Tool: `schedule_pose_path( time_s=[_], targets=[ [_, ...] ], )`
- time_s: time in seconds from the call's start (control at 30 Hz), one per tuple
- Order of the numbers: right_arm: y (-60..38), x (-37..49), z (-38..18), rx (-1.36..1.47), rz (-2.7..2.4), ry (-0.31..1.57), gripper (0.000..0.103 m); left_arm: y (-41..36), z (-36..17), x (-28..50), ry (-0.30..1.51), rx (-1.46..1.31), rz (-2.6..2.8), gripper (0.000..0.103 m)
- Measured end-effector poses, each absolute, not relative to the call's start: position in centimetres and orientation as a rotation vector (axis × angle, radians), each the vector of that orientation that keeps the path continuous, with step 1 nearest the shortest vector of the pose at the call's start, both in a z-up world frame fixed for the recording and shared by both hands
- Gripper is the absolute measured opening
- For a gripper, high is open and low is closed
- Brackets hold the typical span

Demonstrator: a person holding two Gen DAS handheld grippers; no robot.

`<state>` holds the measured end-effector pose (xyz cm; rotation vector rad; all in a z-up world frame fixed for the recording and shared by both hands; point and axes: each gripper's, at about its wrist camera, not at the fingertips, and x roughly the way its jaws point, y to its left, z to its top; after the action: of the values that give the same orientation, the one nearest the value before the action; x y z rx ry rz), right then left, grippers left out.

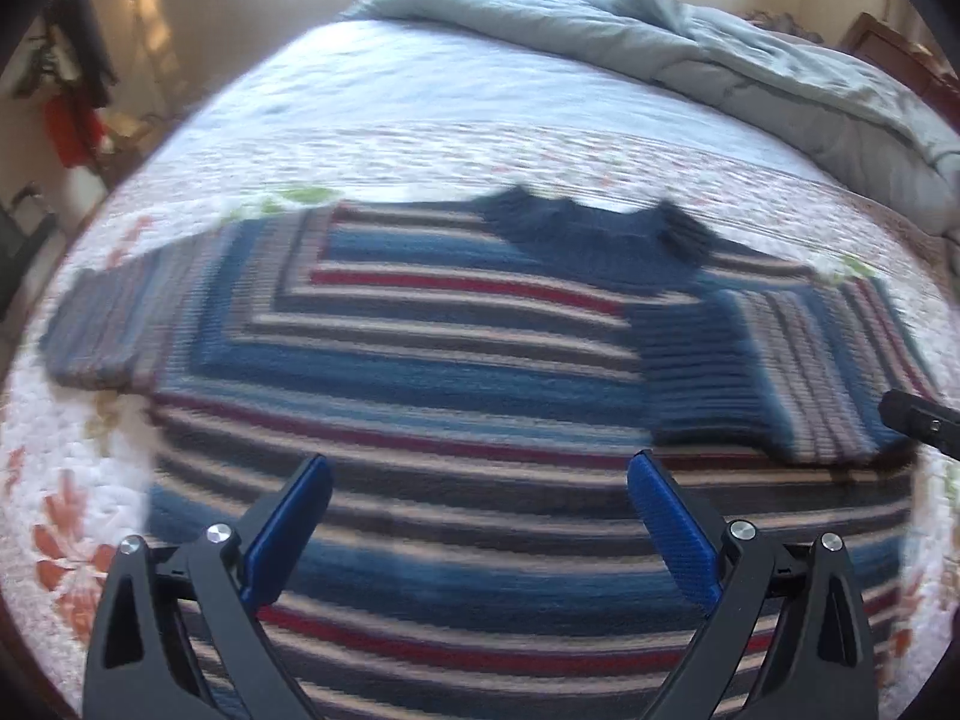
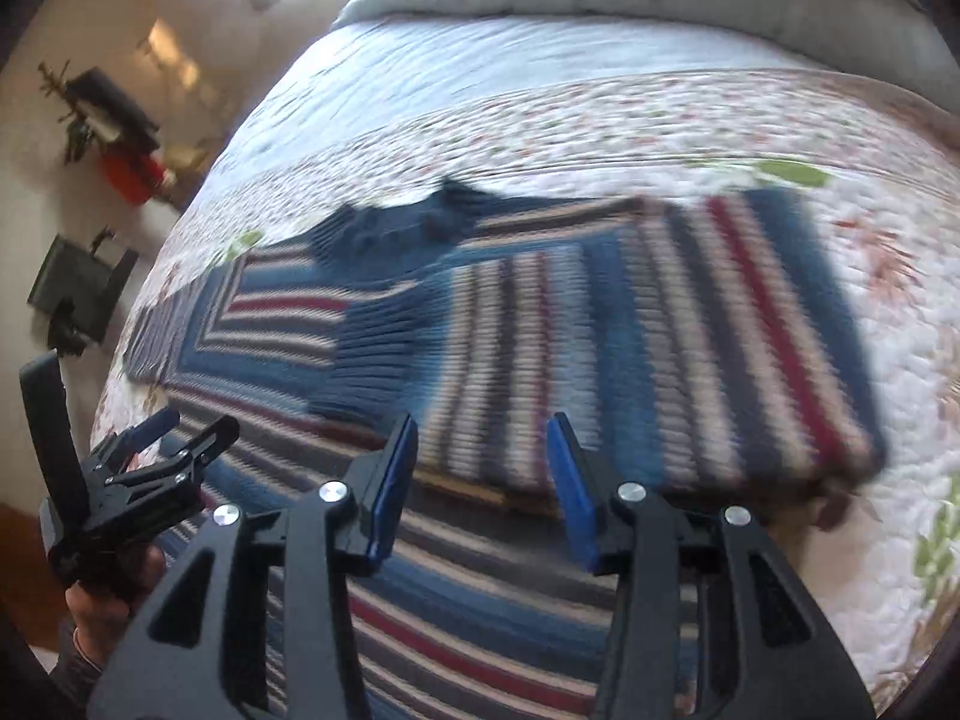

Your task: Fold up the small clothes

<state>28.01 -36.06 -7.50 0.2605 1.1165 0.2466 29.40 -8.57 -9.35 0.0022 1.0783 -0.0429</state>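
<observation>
The bed [image 1: 420, 96] fills both views, its floral quilt [image 2: 600, 114] soft and padded, so anything pressed into it will sink a little and a low pinch may catch quilt as well. A grey duvet [image 1: 690, 42] lies bunched along the bed's far edge. Beyond the bed's left side stand pale walls, a bright window at the top, a dark shelf with a plant and something red [image 2: 129, 174]; detail there is blurred.

On the quilt, near the bed's front edge, lies the striped sweater [image 1: 420, 360], spread flat with its dark collar [image 1: 576, 228] toward the duvet. The right sleeve [image 2: 630, 330] is already folded in across the chest; the left sleeve [image 1: 126, 324] lies straight out. It looks a thick knit: soft, limp, fairly light, grippy, not slippery, and likely to stretch or drag if pulled by one point. Best holds seem to be the cuff and shoulder of the left sleeve, or the hem corners.

The left gripper [image 1: 480, 534] hangs over the lower body, spread wide and holding nothing. The right gripper [image 2: 483, 492] hangs by the folded sleeve's near edge, likewise parted and empty.
</observation>
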Motion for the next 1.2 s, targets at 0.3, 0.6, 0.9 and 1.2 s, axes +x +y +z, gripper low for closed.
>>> schedule_pose_path(
  time_s=[0.3, 0.6, 0.9, 1.2],
  targets=[
    [-40.4, 25.0, -9.4, 0.285, 0.213, 1.104, 0.046, -14.8, -12.7, 32.2, 1.244, -0.240, -0.256, 0.085],
    [-42.3, 22.6, -10.3, 0.293, 0.200, 1.084, 0.046, -15.6, -13.6, 34.2, 1.228, -0.330, -0.237, 0.010],
    [-44.1, 21.5, -8.8, 0.320, 0.163, 1.038, 0.046, -10.0, -7.4, 36.1, 0.998, -0.274, -0.106, 0.008],
    [-43.1, 23.8, -10.5, 0.304, 0.137, 1.093, 0.053, -2.7, -10.0, 37.8, 1.040, -0.202, 0.025, 0.009]
  ],
)
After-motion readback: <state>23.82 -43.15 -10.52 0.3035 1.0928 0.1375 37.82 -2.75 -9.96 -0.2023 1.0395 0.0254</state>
